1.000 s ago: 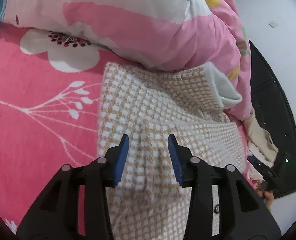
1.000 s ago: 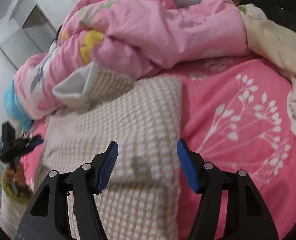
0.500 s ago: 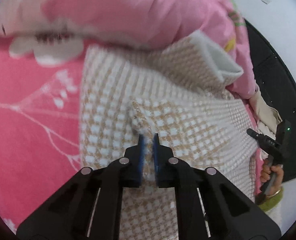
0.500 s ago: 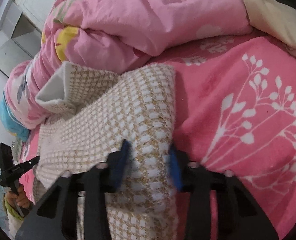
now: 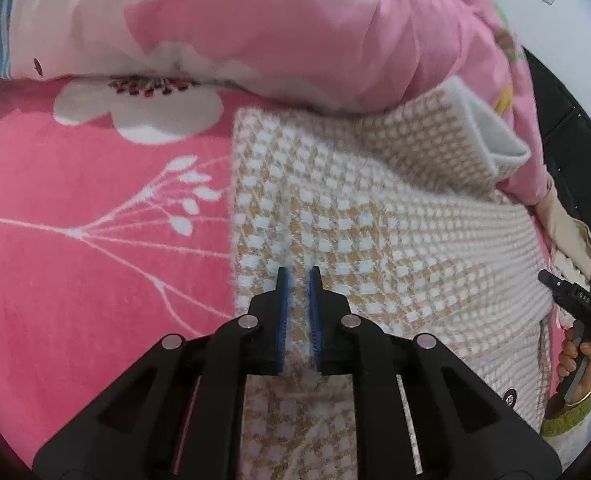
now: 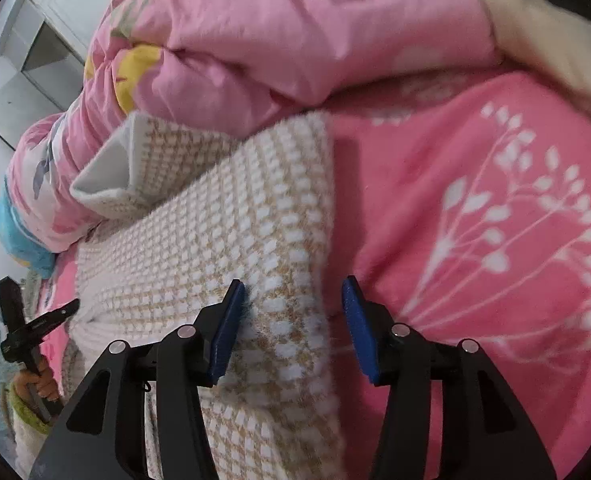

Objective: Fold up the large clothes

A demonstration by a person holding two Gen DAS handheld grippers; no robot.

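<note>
The left tongs [image 5: 298,280] are pinched on a raised fold of the checked garment [image 5: 359,232], the blue pads almost together with the fuzzy tan-and-white knit between them; their jaws have just eased apart a little, yet the ridge of cloth is still caught. The right tongs [image 6: 293,294] have just been opening: the jaws stand apart over the garment's [image 6: 215,248] right border, the left pad against the knit and the right pad clear of it, above the pink bedspread [image 6: 475,208].

The garment lies flat on the bedspread [image 5: 95,220] (white flower and branch print), between the two tools. Its far end reaches under the heaped pink quilt [image 5: 295,36] along the bed's far side. One far corner is turned up, showing a pale grey lining [image 5: 491,136]. In the left view the right tool and the hand [image 5: 577,356] holding it show at the bed's right edge; in the right view the left tool and its hand [image 6: 41,380] show at the left edge. A cream blanket [image 6: 543,36] lies at the far right corner.
</note>
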